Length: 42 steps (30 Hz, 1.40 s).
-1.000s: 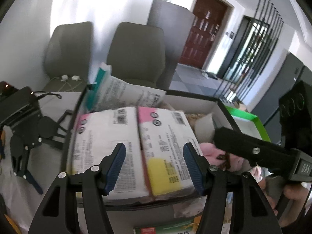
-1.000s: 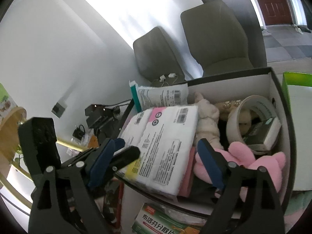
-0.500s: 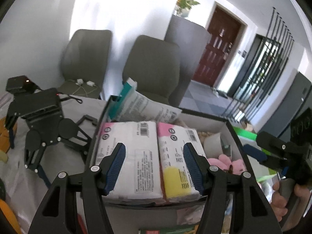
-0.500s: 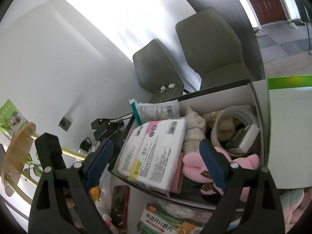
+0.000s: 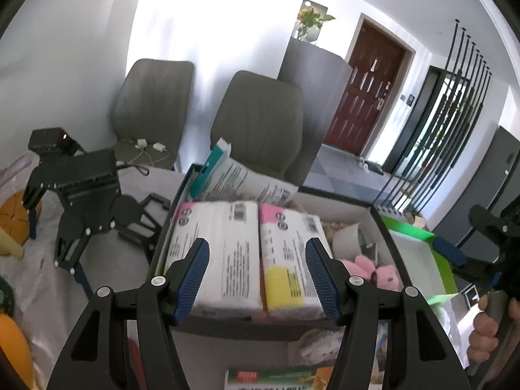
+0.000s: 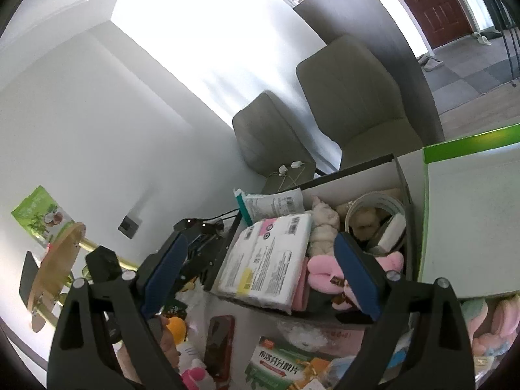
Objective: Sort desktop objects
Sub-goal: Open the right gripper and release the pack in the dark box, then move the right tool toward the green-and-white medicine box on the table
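Observation:
A black box (image 5: pixel 380 224) with white inner walls holds two tissue packs (image 5: pixel 247 250), a teal-edged wipes pack (image 5: pixel 240 178), a pink plush (image 5: pixel 367 266) and a tape roll (image 5: pixel 349 237). My left gripper (image 5: pixel 256 273) hovers open in front of the box's near wall, with nothing between its blue pads. In the right wrist view the same tissue packs (image 6: pixel 269 260), pink plush (image 6: pixel 321 276) and tape roll (image 6: pixel 373 204) lie in the box (image 6: pixel 357 169). My right gripper (image 6: pixel 260 276) is open and empty, short of the box; it also shows as the right gripper (image 5: pixel 455 253) at the left view's right edge.
A green-edged white lid (image 6: pixel 471 211) lies right of the box. A green medicine box (image 6: pixel 279 367), a red phone (image 6: pixel 221 341) and an orange toy (image 6: pixel 175 328) sit in front. A black mechanical device (image 5: pixel 84 195) stands left. Two grey chairs (image 5: pixel 260 120) are behind.
Both grippers have drawn back and up from the box, which now looks smaller. The right gripper has left the box and moved to its right side, its jaws a little wider.

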Motion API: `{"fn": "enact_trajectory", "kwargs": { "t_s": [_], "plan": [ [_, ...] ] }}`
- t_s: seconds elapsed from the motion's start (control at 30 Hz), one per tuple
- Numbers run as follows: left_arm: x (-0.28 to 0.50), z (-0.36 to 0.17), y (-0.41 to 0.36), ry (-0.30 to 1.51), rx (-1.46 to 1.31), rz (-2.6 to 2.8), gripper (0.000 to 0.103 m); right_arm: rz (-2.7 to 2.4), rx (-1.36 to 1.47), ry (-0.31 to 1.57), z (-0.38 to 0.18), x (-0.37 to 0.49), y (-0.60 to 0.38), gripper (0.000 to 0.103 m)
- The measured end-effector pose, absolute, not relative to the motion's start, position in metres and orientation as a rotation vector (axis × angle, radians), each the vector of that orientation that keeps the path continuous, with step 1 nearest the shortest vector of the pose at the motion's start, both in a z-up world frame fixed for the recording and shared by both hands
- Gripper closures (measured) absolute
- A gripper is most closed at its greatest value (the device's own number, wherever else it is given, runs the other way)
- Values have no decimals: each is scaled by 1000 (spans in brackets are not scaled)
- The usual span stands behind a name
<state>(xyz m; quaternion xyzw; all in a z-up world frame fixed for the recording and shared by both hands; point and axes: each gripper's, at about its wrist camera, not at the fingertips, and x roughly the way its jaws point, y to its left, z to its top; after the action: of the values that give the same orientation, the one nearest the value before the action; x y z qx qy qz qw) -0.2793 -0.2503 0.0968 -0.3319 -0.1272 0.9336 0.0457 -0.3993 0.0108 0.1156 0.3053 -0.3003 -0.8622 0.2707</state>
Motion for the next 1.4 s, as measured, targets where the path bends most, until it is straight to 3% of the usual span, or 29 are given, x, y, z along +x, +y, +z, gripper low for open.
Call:
{"fn": "enact_trajectory", "kwargs": {
  "t_s": [0.37,0.8,0.97,1.4],
  "plan": [
    [-244,82,-249,-424,-1086,2842,41,-2313,841,-822,109,-361,24,10],
    [-191,79,-252,-523,-1066,2801,41,-2279,922,-706,101,-317,1,10],
    [-181,74,-257,-531,-1097,2797,41,-2244,971,-685,93,-308,-11,4],
    [-165,1,-259,-560,-1285,2693,41,-2050,1265,-624,37,-324,-80,1]
  ]
}}
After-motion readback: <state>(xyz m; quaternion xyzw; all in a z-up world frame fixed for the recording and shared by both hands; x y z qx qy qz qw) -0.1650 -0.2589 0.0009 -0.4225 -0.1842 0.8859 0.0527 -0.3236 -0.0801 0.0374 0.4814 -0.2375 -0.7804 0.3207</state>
